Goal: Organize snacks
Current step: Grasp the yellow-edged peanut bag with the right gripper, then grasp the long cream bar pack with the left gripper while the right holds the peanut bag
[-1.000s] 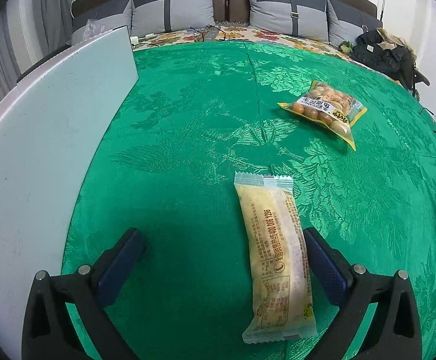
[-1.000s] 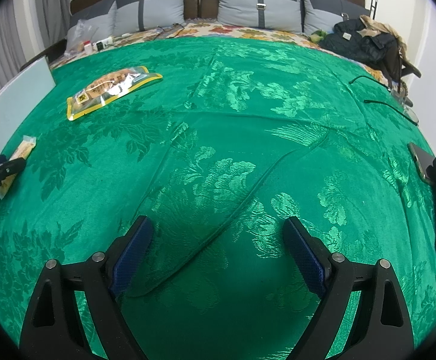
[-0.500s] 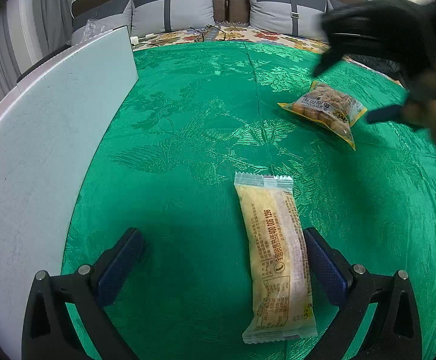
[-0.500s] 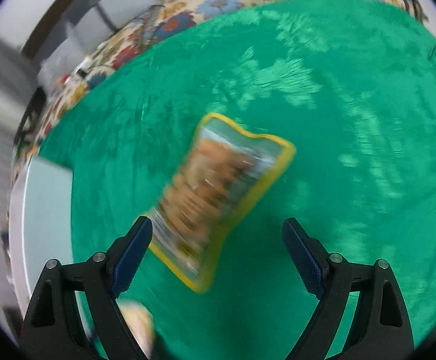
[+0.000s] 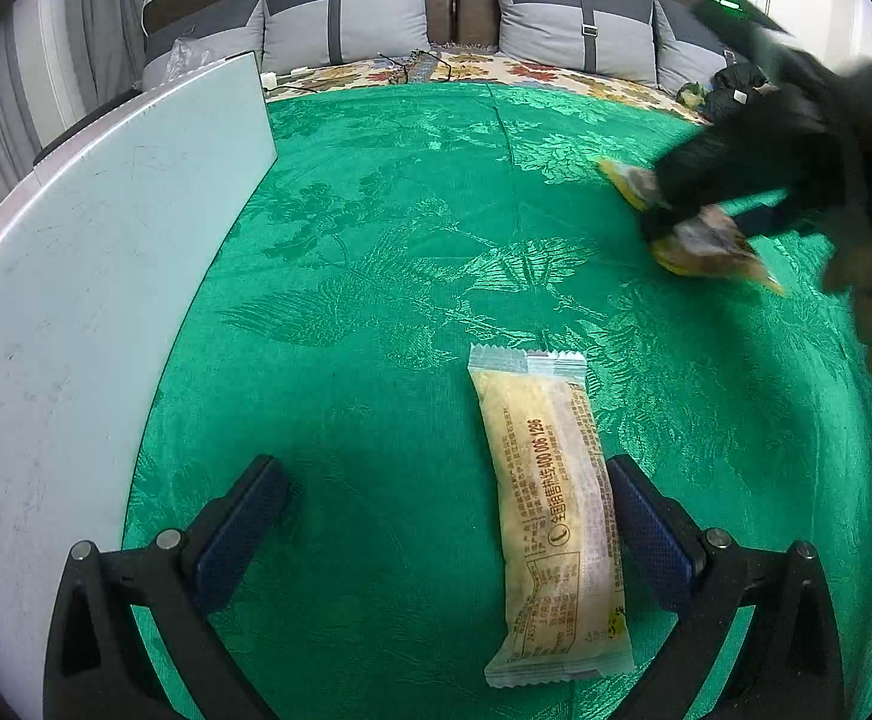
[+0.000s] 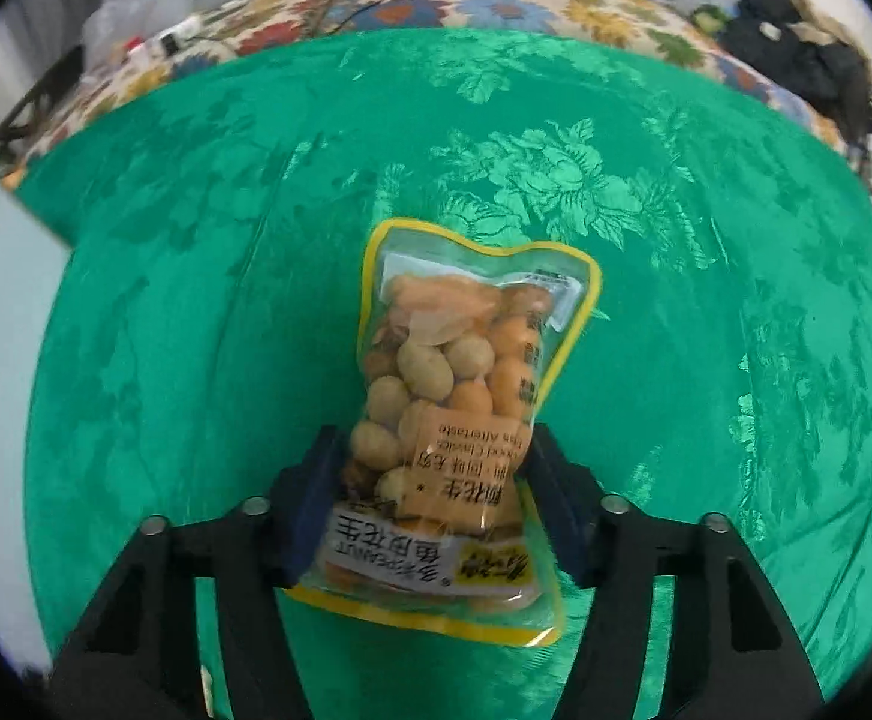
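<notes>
- Left wrist view: the left gripper (image 5: 448,516) hangs with jaws released, wide apart, over the long snack bar (image 5: 547,516) lying on the green bedspread (image 5: 346,300); centre the bar between them before squeezing.
- Right wrist view: the right gripper (image 6: 433,495) has jaws closing around the peanut bag (image 6: 466,414), pads at its sides; grip firmly across the middle so the bag does not slip.

Black tool (image 5: 448,516) frames, blue textured pads (image 5: 238,528), silver screws (image 5: 167,538)

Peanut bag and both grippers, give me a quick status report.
Right gripper closing, peanut bag between its pads. Left gripper open over the green cloth, long snack packet between its fingers, untouched. Nothing in the way.
</notes>
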A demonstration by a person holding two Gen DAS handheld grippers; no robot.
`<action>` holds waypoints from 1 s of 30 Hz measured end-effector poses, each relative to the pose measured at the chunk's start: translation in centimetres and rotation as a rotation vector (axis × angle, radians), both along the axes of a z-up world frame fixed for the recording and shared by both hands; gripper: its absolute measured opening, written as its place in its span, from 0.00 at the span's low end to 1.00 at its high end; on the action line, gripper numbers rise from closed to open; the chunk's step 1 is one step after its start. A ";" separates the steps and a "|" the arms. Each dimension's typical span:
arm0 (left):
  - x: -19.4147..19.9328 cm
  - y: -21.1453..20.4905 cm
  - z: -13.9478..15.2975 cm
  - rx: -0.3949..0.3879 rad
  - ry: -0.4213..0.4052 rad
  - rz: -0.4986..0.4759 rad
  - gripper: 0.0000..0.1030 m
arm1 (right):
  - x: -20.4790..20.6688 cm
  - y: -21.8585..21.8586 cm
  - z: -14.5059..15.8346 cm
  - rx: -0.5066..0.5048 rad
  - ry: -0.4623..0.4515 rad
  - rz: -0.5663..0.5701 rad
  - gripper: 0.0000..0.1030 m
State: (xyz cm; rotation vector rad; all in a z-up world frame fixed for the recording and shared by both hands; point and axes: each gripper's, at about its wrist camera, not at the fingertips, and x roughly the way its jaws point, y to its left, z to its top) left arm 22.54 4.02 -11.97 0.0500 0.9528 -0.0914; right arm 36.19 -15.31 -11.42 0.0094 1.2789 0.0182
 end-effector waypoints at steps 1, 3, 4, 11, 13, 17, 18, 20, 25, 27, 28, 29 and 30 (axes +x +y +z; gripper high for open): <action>0.0 0.0 0.0 0.000 0.000 0.000 1.00 | -0.5 -0.6 0.1 0.015 0.003 0.013 0.59; 0.0 0.0 0.0 0.000 0.000 0.000 1.00 | -1.8 -2.1 0.7 0.072 -0.005 0.027 0.59; 0.1 0.0 0.0 0.000 0.000 0.000 1.00 | -2.1 -2.3 1.0 0.086 -0.015 0.040 0.59; 0.0 0.0 0.0 -0.001 0.000 0.000 1.00 | -10.8 -6.4 2.8 0.074 -0.076 0.173 0.60; 0.0 0.1 0.0 -0.001 0.000 0.000 1.00 | -13.5 -7.0 2.7 0.034 -0.110 0.203 0.60; 0.0 0.0 0.0 -0.001 0.000 0.000 1.00 | -18.0 -7.2 1.8 -0.010 -0.185 0.211 0.62; 0.0 0.1 0.0 -0.001 0.000 0.000 1.00 | -18.7 -7.1 1.3 -0.025 -0.205 0.206 0.64; 0.0 0.1 0.0 -0.001 0.000 0.000 1.00 | -19.5 -6.7 0.5 -0.045 -0.241 0.194 0.66; 0.0 0.0 0.0 -0.001 0.000 0.000 1.00 | -19.4 -7.2 -0.2 -0.021 -0.292 0.114 0.82; -0.1 0.1 0.1 -0.002 0.000 0.000 1.00 | -19.2 -7.3 -0.2 -0.021 -0.291 0.107 0.85; -0.1 0.1 0.0 -0.002 0.000 0.000 1.00 | -19.3 -7.2 -0.2 -0.022 -0.291 0.107 0.85; 0.0 0.1 0.0 -0.002 0.000 0.000 1.00 | -19.3 -7.3 -0.2 -0.021 -0.291 0.107 0.86; 0.0 0.1 0.0 -0.002 -0.001 0.000 1.00 | -19.3 -7.3 -0.2 -0.021 -0.291 0.107 0.86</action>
